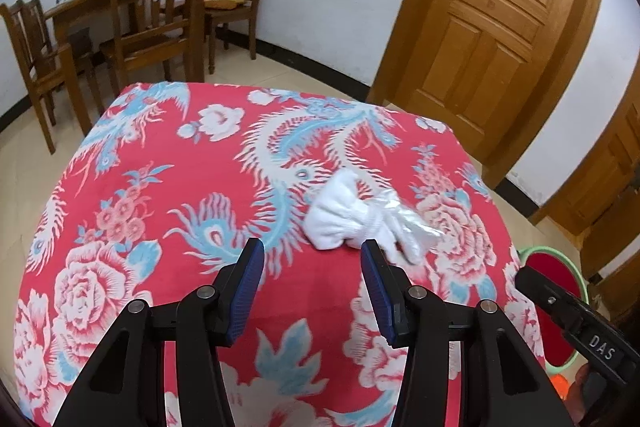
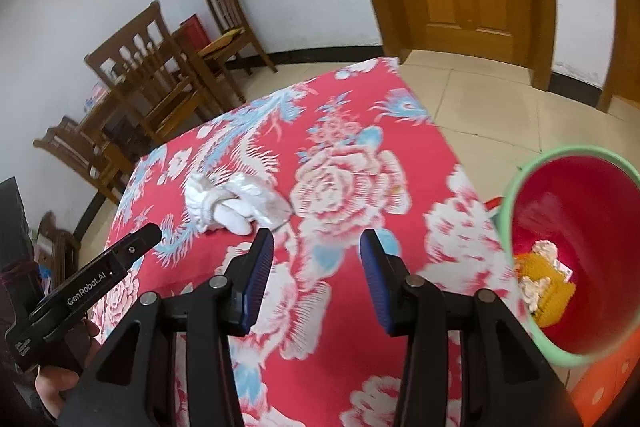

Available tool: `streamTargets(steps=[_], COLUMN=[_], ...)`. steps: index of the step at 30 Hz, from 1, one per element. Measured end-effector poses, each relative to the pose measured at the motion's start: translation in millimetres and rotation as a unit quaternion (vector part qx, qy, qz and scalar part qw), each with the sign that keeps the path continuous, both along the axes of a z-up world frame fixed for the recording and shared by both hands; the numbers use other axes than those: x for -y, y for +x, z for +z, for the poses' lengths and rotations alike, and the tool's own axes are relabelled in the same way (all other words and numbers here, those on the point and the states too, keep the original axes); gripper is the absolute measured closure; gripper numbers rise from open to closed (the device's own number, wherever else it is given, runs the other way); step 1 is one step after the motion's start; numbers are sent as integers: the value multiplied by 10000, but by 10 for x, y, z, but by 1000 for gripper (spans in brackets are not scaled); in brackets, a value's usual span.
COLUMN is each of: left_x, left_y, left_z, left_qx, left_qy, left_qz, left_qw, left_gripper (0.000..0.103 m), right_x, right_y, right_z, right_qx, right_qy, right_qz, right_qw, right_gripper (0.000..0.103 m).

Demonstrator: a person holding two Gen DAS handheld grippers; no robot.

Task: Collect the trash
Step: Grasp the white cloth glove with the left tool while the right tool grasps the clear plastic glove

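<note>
A white crumpled bundle with clear plastic film (image 1: 362, 217) lies on the red flowered tablecloth (image 1: 160, 147), just beyond my left gripper (image 1: 313, 251), which hovers open with nothing between its blue pads. In the right wrist view the same white bundle (image 2: 232, 203) lies up and left of my right gripper (image 2: 317, 239), also open and empty over the cloth (image 2: 360, 347). A red bucket with a green rim (image 2: 572, 255) stands off the table's right edge and holds orange and white scraps (image 2: 544, 279).
Wooden chairs (image 1: 156, 7) and a wooden table (image 1: 80, 3) stand behind on the tiled floor. A brown door (image 1: 492, 11) fills the back right. The bucket (image 1: 560, 291) shows beside the table. A hand (image 2: 56, 383) holds the left gripper's body (image 2: 88, 279).
</note>
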State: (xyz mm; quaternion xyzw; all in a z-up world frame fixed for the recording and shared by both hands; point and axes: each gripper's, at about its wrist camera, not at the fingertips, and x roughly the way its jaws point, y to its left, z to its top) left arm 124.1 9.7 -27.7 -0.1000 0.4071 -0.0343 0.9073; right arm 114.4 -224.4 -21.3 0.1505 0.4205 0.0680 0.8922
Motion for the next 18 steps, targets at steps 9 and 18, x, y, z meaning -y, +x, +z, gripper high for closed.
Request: streamTargets(steps=[9,18], left_x=[-164,-201], left_y=[68,162], left_z=[-100,-147], left_qx=[-108,-188], left_qy=[-82,-121], left_qz=[167,213], left_qw=[9998,9995], left_gripper=[51,51], right_x=[-365,-533], right_y=[382,687], right_z=[-241,-385], right_qx=[-191,-135], right_qy=[-179,-415], right_qz=[483,651], right_qw=[9985,9969], right_gripper=[56,56])
